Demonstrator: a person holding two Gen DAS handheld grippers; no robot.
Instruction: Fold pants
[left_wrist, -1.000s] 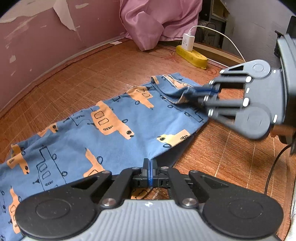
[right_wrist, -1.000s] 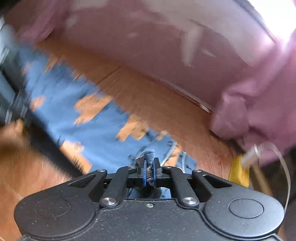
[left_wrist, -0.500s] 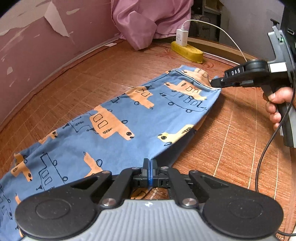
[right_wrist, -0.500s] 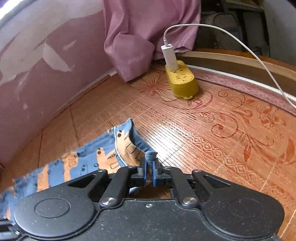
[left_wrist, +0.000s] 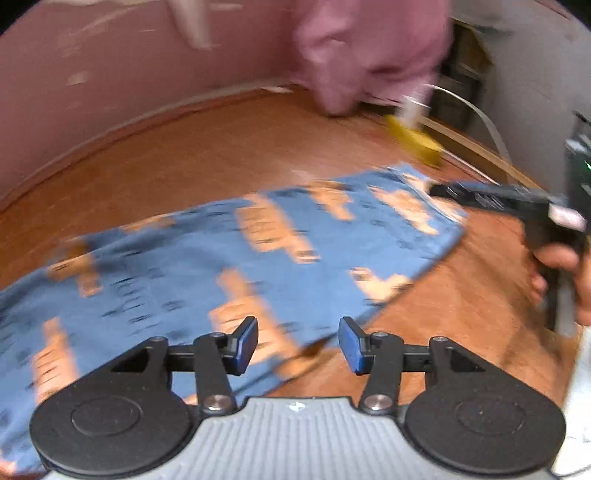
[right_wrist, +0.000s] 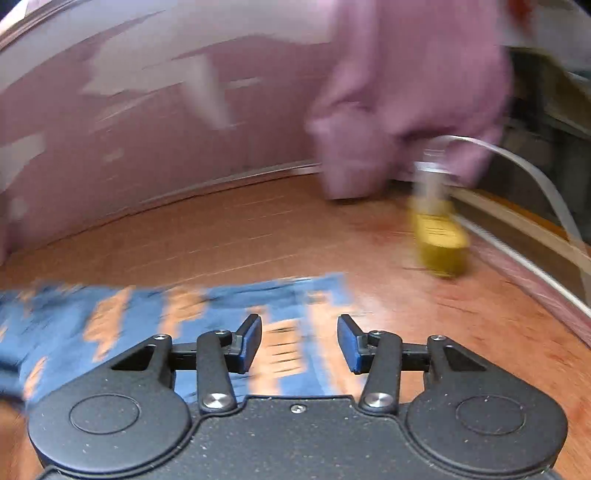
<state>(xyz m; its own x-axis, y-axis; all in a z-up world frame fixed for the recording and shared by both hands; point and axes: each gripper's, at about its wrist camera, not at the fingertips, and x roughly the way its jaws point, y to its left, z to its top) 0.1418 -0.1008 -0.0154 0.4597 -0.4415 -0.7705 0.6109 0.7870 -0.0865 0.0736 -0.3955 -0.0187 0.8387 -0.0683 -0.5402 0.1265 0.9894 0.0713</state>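
The blue pants with orange vehicle prints lie flat on the woven mat, stretched from the lower left toward the right. My left gripper is open above their near edge, blue pads apart with nothing between them. In the left wrist view the right gripper shows side-on at the pants' far right end, with a hand on its handle. In the right wrist view my right gripper is open over the end of the pants. Both views are motion-blurred.
A yellow power strip with a white charger and cable lies on the mat past the pants. A pink cloth hangs at the back by the peeling pink wall. Bare mat lies right of the pants.
Both grippers have opened and let go of the pants, which now lie flat. Both cameras have pulled back and are moving, blurring the views.
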